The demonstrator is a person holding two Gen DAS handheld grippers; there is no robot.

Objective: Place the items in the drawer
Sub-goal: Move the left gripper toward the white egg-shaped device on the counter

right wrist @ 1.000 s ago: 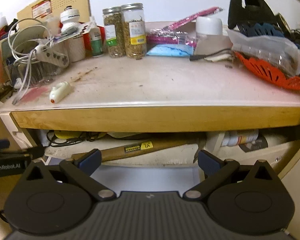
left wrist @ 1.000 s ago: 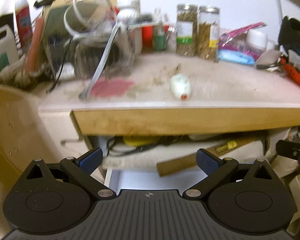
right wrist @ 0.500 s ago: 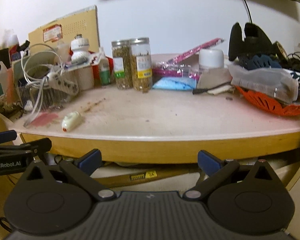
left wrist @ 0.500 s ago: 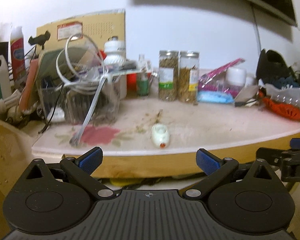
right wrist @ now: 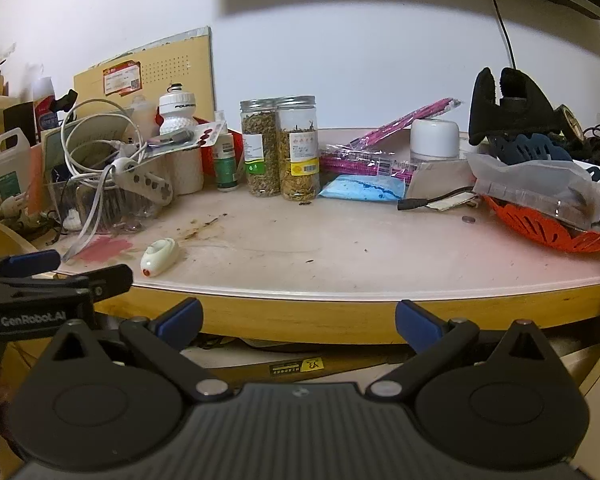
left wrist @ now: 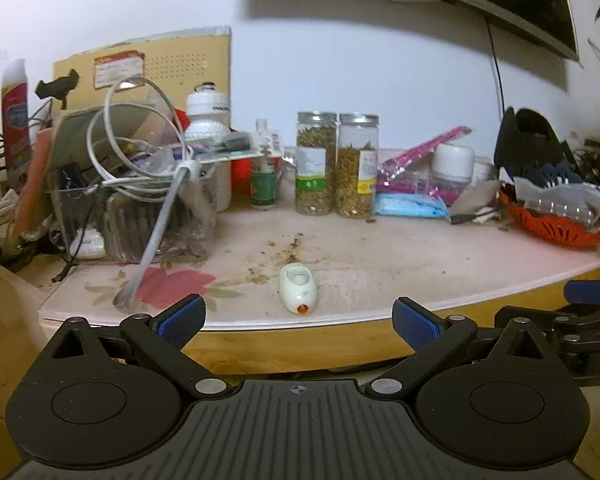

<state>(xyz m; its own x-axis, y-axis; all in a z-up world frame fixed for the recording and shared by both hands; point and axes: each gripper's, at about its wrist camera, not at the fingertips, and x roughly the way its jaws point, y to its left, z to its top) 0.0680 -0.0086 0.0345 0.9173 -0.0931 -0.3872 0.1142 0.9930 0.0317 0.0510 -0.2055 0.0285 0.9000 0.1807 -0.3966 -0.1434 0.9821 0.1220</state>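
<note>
A small white oval gadget with an orange tip (left wrist: 298, 288) lies near the front edge of the cluttered tabletop (left wrist: 380, 256); it also shows in the right wrist view (right wrist: 159, 257). My left gripper (left wrist: 298, 320) is open and empty, held just in front of the table edge below the gadget. My right gripper (right wrist: 298, 320) is open and empty, in front of the table edge to the right. Under the tabletop a hammer handle with a yellow label (right wrist: 296, 367) lies in the open drawer, mostly hidden.
Two tea jars (left wrist: 336, 164) stand at the back. A clear bin with a white cable (left wrist: 140, 184) sits left. A blue packet (right wrist: 360, 188) and an orange basket (right wrist: 552, 228) lie right. A white jug (right wrist: 4, 172) stands far left.
Both grippers have risen from drawer level to tabletop level. The drawer has dropped nearly out of view and the tabletop fills the frames. Both grippers stayed open.
</note>
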